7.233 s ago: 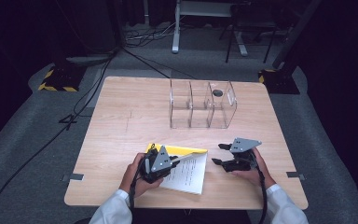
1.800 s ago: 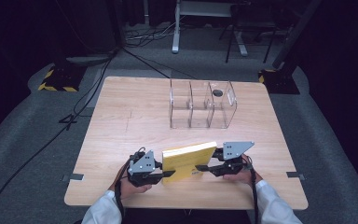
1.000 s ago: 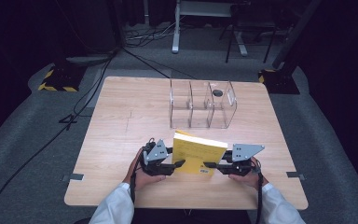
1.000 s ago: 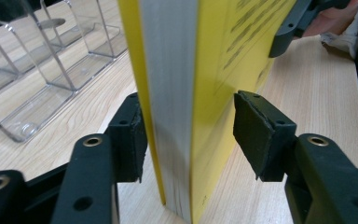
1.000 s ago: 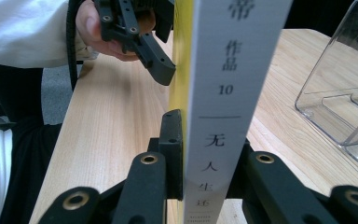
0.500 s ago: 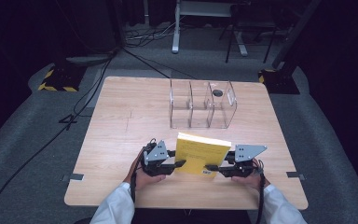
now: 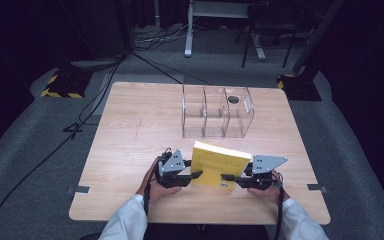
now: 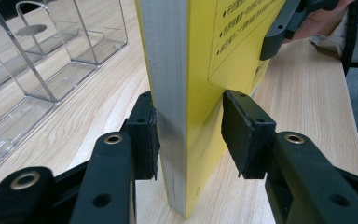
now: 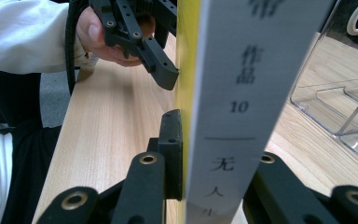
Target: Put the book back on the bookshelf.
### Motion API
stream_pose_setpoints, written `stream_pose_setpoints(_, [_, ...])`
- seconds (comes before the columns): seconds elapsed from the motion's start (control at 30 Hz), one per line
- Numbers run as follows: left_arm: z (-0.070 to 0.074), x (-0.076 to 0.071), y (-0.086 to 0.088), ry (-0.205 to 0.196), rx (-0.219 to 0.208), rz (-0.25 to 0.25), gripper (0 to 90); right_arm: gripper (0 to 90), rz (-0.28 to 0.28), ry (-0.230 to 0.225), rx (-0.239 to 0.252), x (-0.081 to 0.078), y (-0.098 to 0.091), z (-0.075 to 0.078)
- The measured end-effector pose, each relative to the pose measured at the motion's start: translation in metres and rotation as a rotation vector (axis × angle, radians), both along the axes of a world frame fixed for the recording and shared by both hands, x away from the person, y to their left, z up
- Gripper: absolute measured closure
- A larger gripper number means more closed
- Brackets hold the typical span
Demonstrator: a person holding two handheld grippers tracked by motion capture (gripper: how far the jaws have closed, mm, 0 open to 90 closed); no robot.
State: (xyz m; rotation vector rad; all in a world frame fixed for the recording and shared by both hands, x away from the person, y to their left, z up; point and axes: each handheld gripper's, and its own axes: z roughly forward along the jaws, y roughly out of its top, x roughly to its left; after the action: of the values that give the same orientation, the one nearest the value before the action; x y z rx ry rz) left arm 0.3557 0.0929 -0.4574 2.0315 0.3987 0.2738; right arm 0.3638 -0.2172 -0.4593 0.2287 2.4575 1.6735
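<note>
Book (image 7: 217,162) upright between both hand-held grippers: left (image 7: 187,176) pinches its page edge, right (image 7: 234,177) pinches the spine end. Two-sided grip likely keeps it vertical for the clear rack (image 7: 217,111) ahead on the surface (image 7: 130,125).

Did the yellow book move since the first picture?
Yes. The yellow book lay flat and open near the table's front edge; now it stands up, closed, between the left gripper and right gripper, slightly nearer the clear organizer.

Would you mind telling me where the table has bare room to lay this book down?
Bare wood lies left of the clear organizer and between it and the yellow book. Near the front edge, both grippers crowd the book.
</note>
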Motion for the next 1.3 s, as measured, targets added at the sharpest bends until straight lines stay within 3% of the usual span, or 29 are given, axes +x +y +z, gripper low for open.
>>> stream_pose_setpoints(0.4, [0.002,0.015,-0.015,-0.009,0.008,0.036,56.6,76.1,-0.106,-0.034,0.000,0.002,-0.006,0.005])
stream_pose_setpoints(0.6, [0.004,0.014,-0.013,-0.029,0.029,0.073,54.6,76.2,-0.124,-0.044,0.006,0.001,-0.008,0.008])
stream_pose_setpoints(0.83, [0.004,0.006,0.015,-0.013,0.048,0.144,43.9,76.4,-0.174,-0.042,0.012,0.003,-0.013,0.009])
stream_pose_setpoints(1.0, [-0.006,0.000,0.041,0.030,0.106,0.234,30.9,76.4,-0.230,-0.041,0.012,0.005,-0.018,0.011])
stream_pose_setpoints(1.3, [-0.021,-0.014,0.078,0.101,0.188,0.365,24.8,76.5,-0.294,-0.046,0.011,0.007,-0.023,0.015])
